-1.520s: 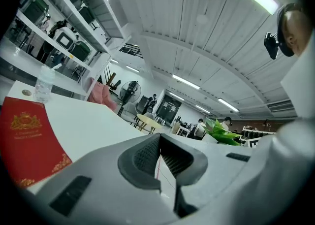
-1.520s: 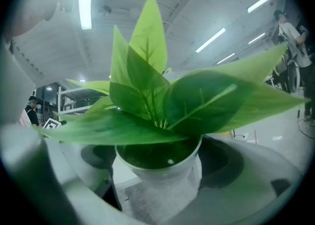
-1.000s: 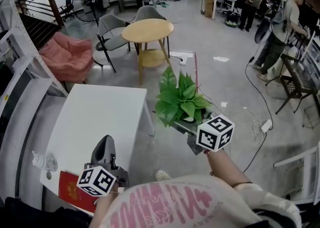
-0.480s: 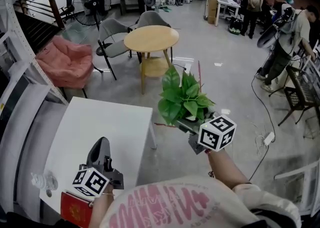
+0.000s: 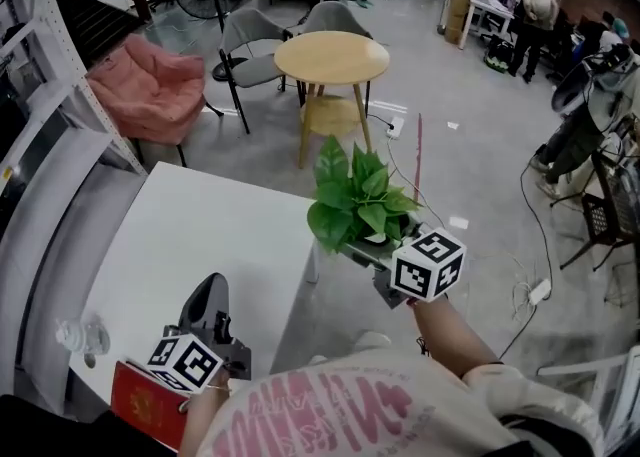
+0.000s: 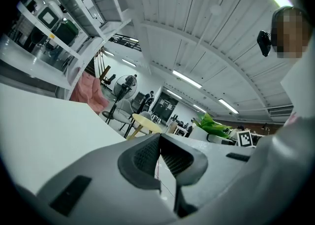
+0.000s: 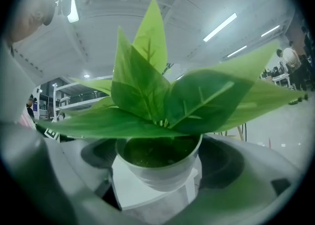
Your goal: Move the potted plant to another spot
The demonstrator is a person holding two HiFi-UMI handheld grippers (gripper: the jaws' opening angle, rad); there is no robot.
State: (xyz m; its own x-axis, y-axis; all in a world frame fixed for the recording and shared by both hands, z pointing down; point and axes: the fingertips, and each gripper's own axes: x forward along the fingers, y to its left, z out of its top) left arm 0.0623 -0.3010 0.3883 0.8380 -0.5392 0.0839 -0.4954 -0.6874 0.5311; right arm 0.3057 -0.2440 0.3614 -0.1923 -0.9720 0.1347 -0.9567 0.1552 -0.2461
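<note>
The potted plant point(image 5: 355, 207) has broad green leaves and a small white pot point(image 7: 160, 162). My right gripper point(image 5: 375, 250) is shut on that pot and holds it in the air just past the right edge of the white table point(image 5: 190, 255). In the right gripper view the pot sits upright between the two grey jaws, leaves spreading over them. My left gripper point(image 5: 207, 310) rests low over the table's near part, jaws shut with nothing between them point(image 6: 160, 157).
A red booklet point(image 5: 145, 407) and a clear plastic bottle point(image 5: 80, 335) lie at the table's near left corner. Beyond stand a round wooden table point(image 5: 332, 57), grey chairs point(image 5: 250, 45), a pink armchair point(image 5: 152, 90) and shelving point(image 5: 40, 125). People point(image 5: 535, 10) work at far right; cables point(image 5: 520, 285) cross the floor.
The view has shifted, and the white table now lies closer under the plant. The right gripper keeps its hold on the pot; the left gripper stays low over the table.
</note>
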